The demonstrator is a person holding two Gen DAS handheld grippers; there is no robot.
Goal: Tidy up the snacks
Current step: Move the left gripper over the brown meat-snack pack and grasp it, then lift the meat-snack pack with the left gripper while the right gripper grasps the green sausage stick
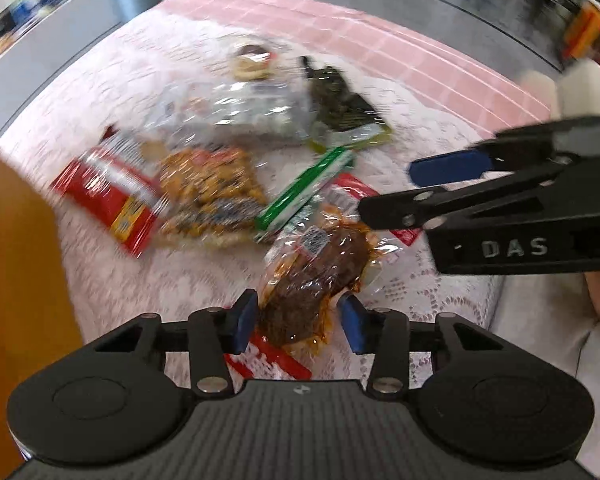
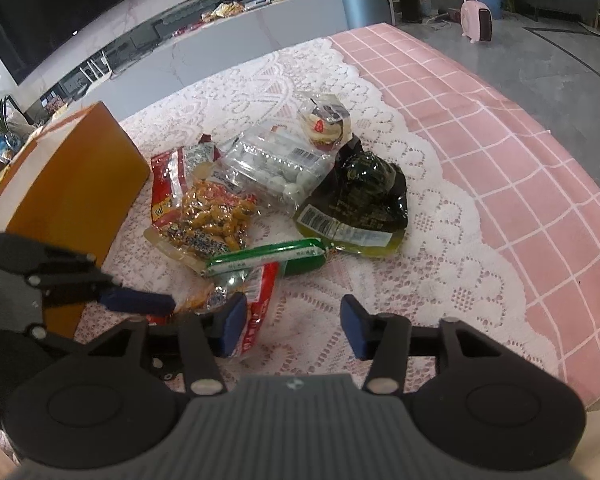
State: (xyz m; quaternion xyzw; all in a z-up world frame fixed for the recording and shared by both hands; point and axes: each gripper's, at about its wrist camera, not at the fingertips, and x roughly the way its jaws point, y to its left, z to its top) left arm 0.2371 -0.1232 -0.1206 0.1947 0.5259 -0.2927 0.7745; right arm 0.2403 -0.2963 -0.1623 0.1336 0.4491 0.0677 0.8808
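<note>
A pile of snack packs lies on the lace cloth. In the left wrist view, my left gripper (image 1: 298, 322) is open, its pads on either side of the near end of a clear pack of brown sauced meat (image 1: 320, 272). Beyond lie a green sausage stick (image 1: 306, 190), a yellow nut bag (image 1: 210, 196) and a red pack (image 1: 108, 196). In the right wrist view, my right gripper (image 2: 294, 328) is open and empty above the cloth, its left pad beside a red-and-clear pack (image 2: 256, 300). The left gripper shows at left, over the meat pack, which is mostly hidden.
An orange box (image 2: 72, 188) stands at the left of the pile. A dark green pickle pack (image 2: 364, 196), a clear bag of white candies (image 2: 276, 168) and a small cake cup (image 2: 326, 124) lie farther back. Pink checked cloth (image 2: 520, 152) covers the table's right side.
</note>
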